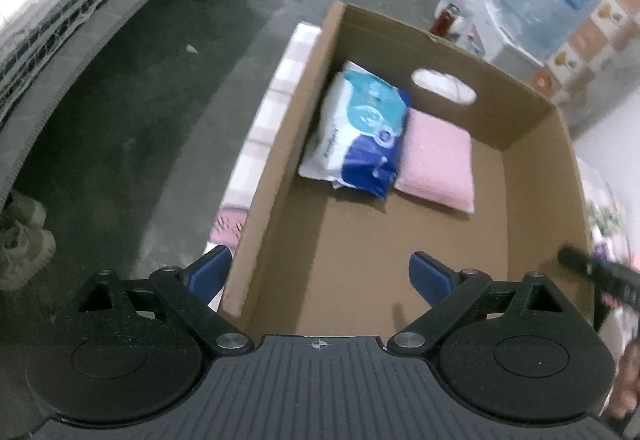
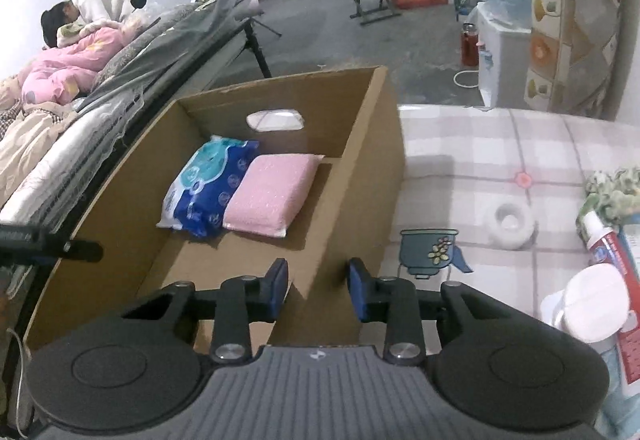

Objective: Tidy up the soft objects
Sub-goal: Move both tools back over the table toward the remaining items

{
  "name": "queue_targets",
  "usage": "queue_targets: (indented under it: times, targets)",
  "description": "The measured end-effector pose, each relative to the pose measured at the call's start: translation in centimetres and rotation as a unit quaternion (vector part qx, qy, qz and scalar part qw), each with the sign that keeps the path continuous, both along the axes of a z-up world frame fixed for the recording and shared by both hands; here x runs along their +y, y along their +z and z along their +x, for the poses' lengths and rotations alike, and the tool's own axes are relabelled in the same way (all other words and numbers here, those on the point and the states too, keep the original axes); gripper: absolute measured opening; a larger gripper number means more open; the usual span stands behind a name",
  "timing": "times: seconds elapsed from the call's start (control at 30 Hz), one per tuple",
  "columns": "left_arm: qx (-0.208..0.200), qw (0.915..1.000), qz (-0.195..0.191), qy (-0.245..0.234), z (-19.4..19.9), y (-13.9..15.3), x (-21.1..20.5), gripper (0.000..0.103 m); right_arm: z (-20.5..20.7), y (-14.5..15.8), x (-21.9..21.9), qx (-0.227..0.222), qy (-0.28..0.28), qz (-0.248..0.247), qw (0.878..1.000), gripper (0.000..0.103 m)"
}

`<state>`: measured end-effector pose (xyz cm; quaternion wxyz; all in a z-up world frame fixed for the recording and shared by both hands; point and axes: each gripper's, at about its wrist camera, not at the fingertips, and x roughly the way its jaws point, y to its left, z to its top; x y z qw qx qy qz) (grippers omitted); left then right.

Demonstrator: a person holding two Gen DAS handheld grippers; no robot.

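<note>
- Cardboard box (image 2: 352, 167), brown, open-topped, oval handle cut-out in the far wall, sits on a pink-and-grey checked cloth (image 2: 500, 143); two soft items already lie inside against the far end.
- Blue-and-white plastic wipes pack (image 2: 204, 191), crinkly and glossy, lies touching a pink flat cushion-like pad (image 2: 268, 195), matte and finely textured; long axes run side by side toward the handle wall.
- Remaining loose items are out on the cloth to the right of the box: white tape-like roll (image 2: 510, 224), round with a centre hole; a white-capped red tube (image 2: 604, 240), only partly in view; a green fuzzy bundle (image 2: 612, 191) at the frame edge, too cut off to identify.
- Key relation: those items lie right of and beyond the right gripper (image 2: 318, 290); the roll is the nearest. Right hand is the nearer one, judging by views; left gripper (image 1: 320, 276) hangs over the box interior, away from them.
- Right gripper: jaws partly closed, narrow gap, nothing between the blue pads; box's right wall sits just beyond them.
- Left gripper: jaws spread wide, empty, straddling the box's near-left wall, pointing steeply down at bare cardboard floor.
- Likely next: swing right gripper rightward toward the roll, reopening jaws first.
</note>
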<state>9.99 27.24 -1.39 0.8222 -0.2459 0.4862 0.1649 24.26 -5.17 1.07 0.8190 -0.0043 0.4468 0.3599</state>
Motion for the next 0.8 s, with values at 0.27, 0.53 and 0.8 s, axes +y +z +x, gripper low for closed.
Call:
queue_targets:
  times: [0.27,0.53,0.8]
  targets:
    - [-0.03,0.9989,0.036,0.005,-1.6,1.3,-1.4,0.096,1.0,0.2,-1.9,0.017,-0.003,0.043,0.999,0.052]
    - [-0.14,0.9753,0.17,0.002,-5.7,7.7,-8.1,0.102,-1.9,6.2,-11.1,-0.026,-0.036,0.156,0.987,0.066]
    - [-0.192,0.9528,0.111,-0.207,-1.2,9.8,-21.0,0.103,-7.4,8.5,-25.0,-0.117,-0.141,0.189,0.965,0.066]
